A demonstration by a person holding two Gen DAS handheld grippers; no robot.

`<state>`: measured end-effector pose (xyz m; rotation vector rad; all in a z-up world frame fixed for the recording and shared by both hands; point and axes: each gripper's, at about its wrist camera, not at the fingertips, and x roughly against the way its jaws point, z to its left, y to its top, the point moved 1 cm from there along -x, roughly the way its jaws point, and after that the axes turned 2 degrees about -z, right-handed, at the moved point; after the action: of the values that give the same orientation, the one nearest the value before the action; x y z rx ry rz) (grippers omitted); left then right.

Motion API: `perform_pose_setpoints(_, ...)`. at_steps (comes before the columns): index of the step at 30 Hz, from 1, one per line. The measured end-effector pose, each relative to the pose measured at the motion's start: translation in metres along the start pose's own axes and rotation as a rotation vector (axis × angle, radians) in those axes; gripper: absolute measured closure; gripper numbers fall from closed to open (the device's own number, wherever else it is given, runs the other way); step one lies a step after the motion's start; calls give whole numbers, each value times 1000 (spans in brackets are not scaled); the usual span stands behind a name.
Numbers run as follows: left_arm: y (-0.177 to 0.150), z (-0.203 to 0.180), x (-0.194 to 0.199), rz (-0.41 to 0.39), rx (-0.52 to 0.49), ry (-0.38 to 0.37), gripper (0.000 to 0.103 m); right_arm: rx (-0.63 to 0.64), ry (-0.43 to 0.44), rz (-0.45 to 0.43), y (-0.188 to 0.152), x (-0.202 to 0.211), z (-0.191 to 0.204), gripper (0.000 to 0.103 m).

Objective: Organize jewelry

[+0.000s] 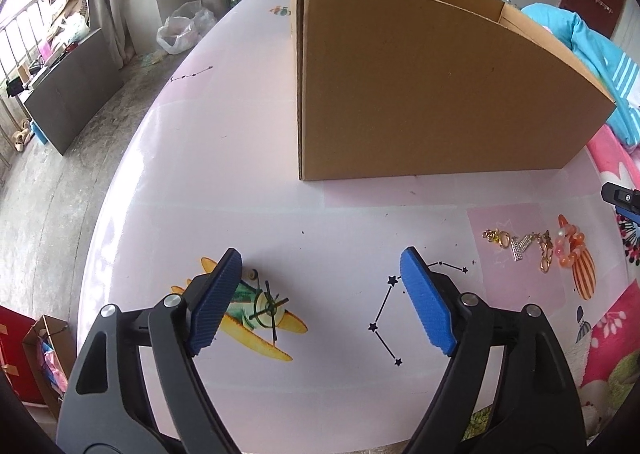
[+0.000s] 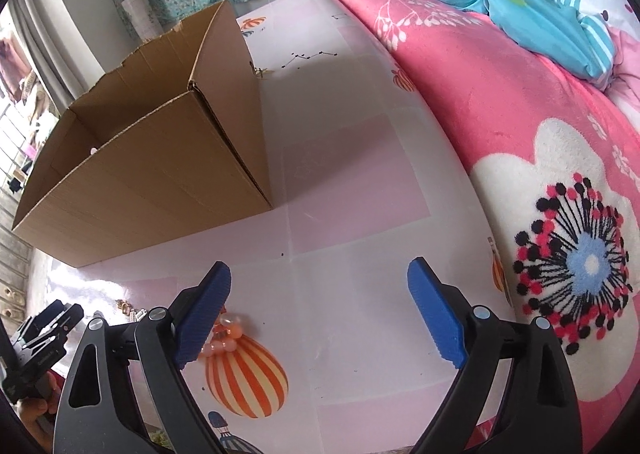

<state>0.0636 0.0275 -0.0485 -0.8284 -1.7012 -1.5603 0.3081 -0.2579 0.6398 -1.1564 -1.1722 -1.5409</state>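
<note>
Left wrist view: a pale pink glossy table (image 1: 248, 157) with printed pictures, a yellow-green plane and star lines. On the far half, an open brown cardboard box (image 1: 420, 85), corrugated, top edge torn. Grey concrete floor to the left of the table, with a white plastic bag (image 1: 180, 29) and curtains behind. Near the right edge of the table, a small heap of jewelry (image 1: 536, 246): golden pieces, a silver glittering bar, and an orange bead bracelet (image 1: 570, 248), round and glossy. Heap stretched roughly along the near side of the box, no clear pointing direction. Left tongs (image 1: 320, 302) standing wide apart above the table, nothing between the ribbed blue pads.

Right wrist view: the same table, with a pink fleece blanket (image 2: 520, 113) with flowers along its right edge, and a blue cloth on it. Right tongs (image 2: 320, 310) also wide apart and empty; orange bead bracelet (image 2: 224, 334) partly hidden behind the left pad, beside a printed striped balloon.
</note>
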Motion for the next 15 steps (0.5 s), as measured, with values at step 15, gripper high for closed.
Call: perform_pose_setpoints(15, 0, -9, -6, 21, -67, 31, 18, -3, -12, 22, 2, -11, 0, 15)
